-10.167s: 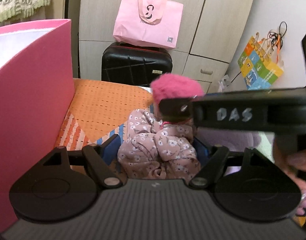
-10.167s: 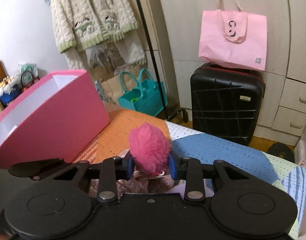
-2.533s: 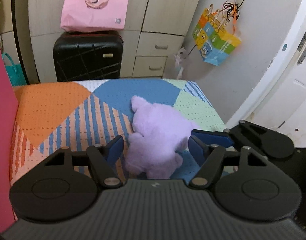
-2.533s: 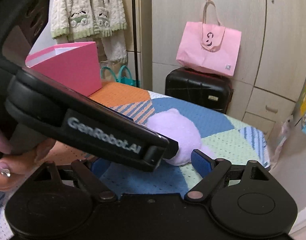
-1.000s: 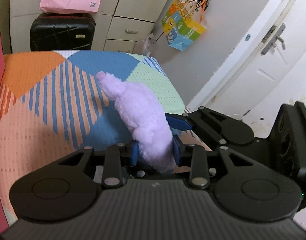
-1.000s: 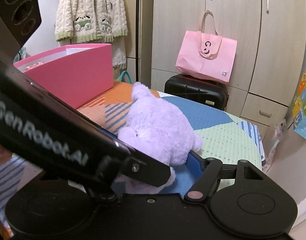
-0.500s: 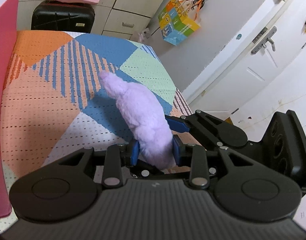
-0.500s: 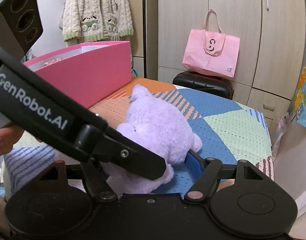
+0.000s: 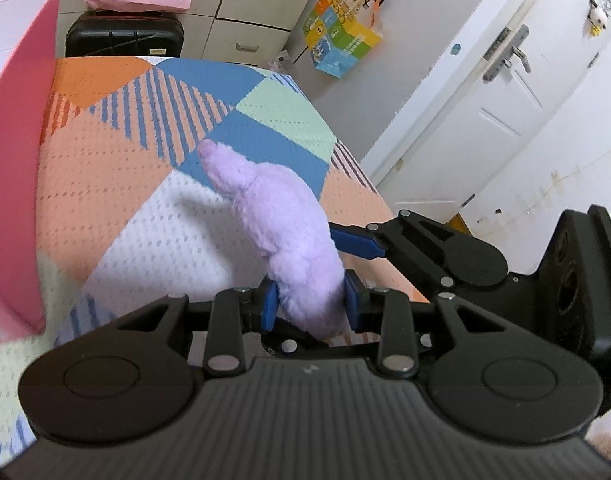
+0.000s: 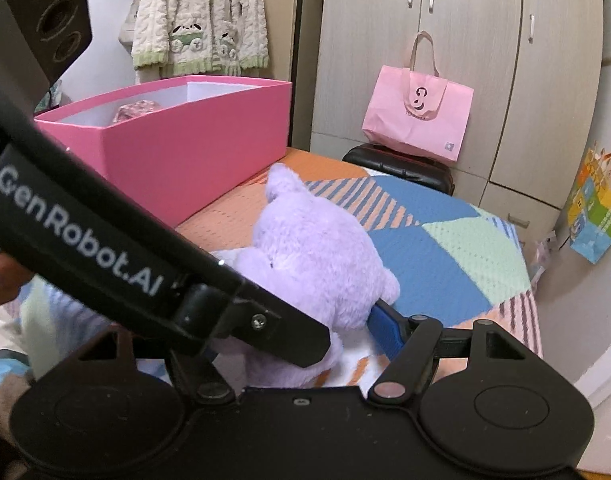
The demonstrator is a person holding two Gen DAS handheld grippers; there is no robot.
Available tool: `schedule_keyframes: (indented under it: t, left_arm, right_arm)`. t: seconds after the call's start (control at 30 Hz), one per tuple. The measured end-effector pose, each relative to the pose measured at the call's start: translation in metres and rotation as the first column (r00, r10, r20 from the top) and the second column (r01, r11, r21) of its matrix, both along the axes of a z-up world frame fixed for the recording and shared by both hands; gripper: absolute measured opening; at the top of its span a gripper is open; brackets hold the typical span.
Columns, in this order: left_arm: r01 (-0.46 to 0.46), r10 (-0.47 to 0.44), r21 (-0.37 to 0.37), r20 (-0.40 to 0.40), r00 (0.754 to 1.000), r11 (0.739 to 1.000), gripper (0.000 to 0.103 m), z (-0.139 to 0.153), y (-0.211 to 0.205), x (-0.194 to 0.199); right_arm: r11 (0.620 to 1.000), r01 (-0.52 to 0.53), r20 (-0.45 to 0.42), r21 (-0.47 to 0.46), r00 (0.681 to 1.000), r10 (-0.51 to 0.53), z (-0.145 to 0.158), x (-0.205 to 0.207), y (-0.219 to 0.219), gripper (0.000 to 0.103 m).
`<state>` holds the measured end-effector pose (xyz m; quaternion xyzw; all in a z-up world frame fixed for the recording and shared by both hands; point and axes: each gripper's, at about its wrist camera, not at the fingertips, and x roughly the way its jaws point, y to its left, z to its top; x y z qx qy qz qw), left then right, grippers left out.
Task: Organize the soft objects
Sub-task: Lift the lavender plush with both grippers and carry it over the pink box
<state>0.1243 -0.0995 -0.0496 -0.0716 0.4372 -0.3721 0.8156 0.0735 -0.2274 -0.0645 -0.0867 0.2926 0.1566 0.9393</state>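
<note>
A purple plush toy (image 9: 281, 216) hangs above the patterned bedspread (image 9: 117, 184) and casts a shadow on it. My left gripper (image 9: 309, 304) is shut on the toy's near end, blue pads pressed in on both sides. My right gripper (image 10: 297, 340) holds the toy's wide body (image 10: 317, 264). Its right blue finger (image 10: 385, 328) lies against the fur, and its left finger is hidden behind the left gripper's black body (image 10: 105, 236). The open pink box (image 10: 185, 148) stands on the bed's left side with a floral fabric item (image 10: 137, 110) inside.
Beyond the bed's foot, a pink tote bag (image 10: 417, 120) sits on a black suitcase (image 9: 121, 36) in front of a wardrobe. A knitted cardigan (image 10: 201, 20) hangs behind the box. The bed's right edge drops toward a white door (image 9: 497, 120). A person's hand (image 10: 1, 280) shows at the left.
Both grippers have carried the purple plush toy sideways along the bed toward the pink box, which now looms larger and nearer. Both grips look unchanged.
</note>
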Motion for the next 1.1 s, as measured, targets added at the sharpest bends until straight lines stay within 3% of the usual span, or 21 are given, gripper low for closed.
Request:
schedule_keyframes:
  t: [0.23,0.43,0.67,0.9,1.1]
  left_arm:
    - [0.0,-0.001,0.03,0.032,1.0,1.0,0.031,0.011,0.023,-0.035]
    - [-0.055,0.053,0.023,0.055,0.997,0.998,0.031,0.023,0.054,-0.068]
    - [-0.095,0.086,0.061,0.142,0.986,0.994,0.032,0.044,0.081,-0.091]
    - [-0.133,0.11,0.081,0.238,0.965,0.988,0.032,0.08,0.12,-0.089]
    - [-0.165,0.142,0.057,0.283,0.949,0.985,0.032,0.104,0.148,-0.063]
  right_arm:
    - [0.999,-0.037,0.003,0.002,0.999,0.037,0.009,-0.032,0.023,0.076]
    - [0.995,-0.101,0.025,0.014,0.995,0.101,0.021,-0.058,0.046,0.075]
    - [0.986,-0.165,0.053,0.002,0.985,0.165,0.039,-0.073,0.078,0.075]
    - [0.97,-0.24,0.123,-0.042,0.962,0.243,0.07,-0.064,0.117,0.075]
    - [0.965,-0.261,0.176,-0.039,0.949,0.263,0.093,-0.036,0.143,0.075]
